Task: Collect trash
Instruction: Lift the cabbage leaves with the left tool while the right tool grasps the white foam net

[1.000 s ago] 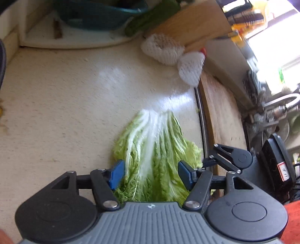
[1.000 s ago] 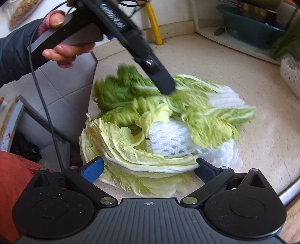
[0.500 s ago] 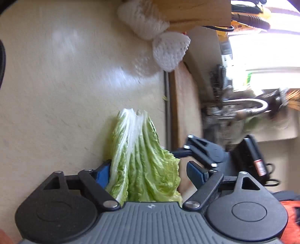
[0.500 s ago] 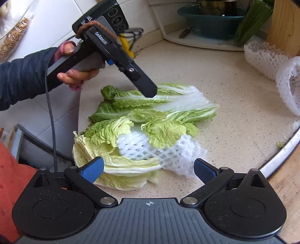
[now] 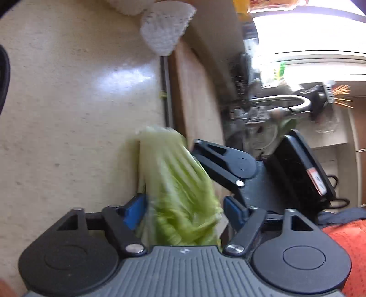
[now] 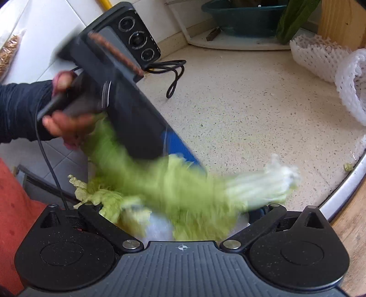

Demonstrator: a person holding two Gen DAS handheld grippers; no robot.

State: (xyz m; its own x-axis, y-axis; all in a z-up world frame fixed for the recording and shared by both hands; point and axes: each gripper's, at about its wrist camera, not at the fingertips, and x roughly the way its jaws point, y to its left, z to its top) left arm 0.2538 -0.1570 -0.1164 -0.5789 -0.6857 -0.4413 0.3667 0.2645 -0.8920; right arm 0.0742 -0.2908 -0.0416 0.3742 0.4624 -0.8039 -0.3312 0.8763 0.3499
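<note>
countertop (image 6: 240,109): speckled stone, glossy
foam net (image 6: 320,59): white mesh
gripper body (image 6: 183,269): ribbed matt plastic
board (image 5: 196,96): wood

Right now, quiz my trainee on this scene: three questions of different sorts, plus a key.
1. True or false: white nets lie on the counter.
2. The basin at the back is: A red, B teal, C white.
3. What lies between the right gripper's fingers?
Key: 1 true; 2 B; 3 leaves.
</note>
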